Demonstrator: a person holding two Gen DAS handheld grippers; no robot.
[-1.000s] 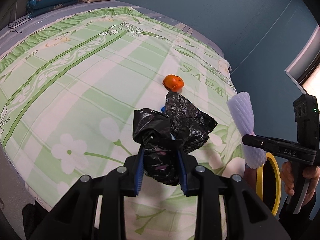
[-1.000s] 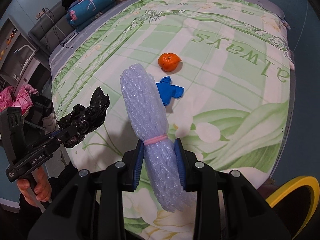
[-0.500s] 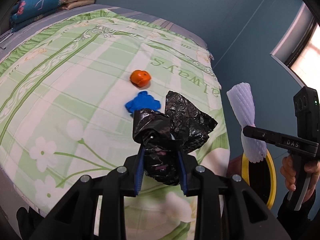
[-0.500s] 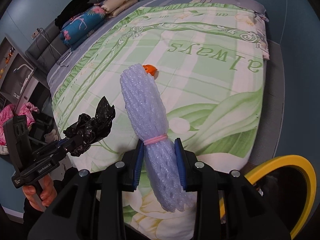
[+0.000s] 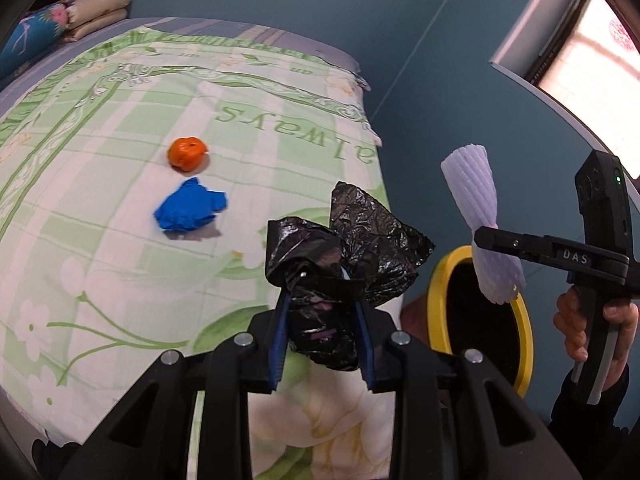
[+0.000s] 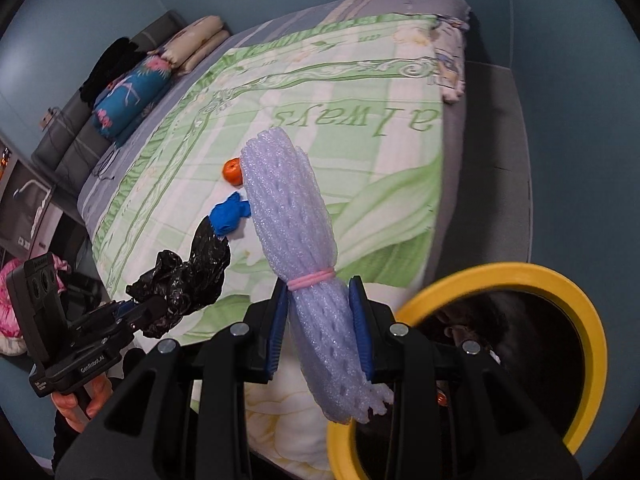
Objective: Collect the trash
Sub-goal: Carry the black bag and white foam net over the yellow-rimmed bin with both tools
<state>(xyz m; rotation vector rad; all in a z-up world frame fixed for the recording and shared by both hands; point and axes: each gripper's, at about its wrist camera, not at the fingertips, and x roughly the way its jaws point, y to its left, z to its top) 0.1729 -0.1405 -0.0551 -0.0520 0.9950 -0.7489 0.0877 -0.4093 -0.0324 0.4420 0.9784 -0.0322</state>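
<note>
Showing two hand-held grippers above the foot of a bed (image 5: 120,280), each carrying trash. Left gripper (image 5: 322,336) clamped on a crumpled black plastic bag (image 5: 348,256), blue pads pressing both its sides, bag bulging above the fingers. Right gripper (image 6: 320,328) closed on a bundle of white foam netting (image 6: 296,236) bound by a pink rubber band (image 6: 312,279), bundle upright and slightly tilted, lower end hanging over the rim of a yellow-rimmed bin (image 6: 520,276) beside the bed. Lying on the green floral bedspread: a small orange fruit (image 5: 187,153), possibly a tangerine, and just beside it a crumpled blue wad (image 5: 190,210), both apart from the grippers. Folded pillows (image 6: 160,68) at the far end of the bed.
</note>
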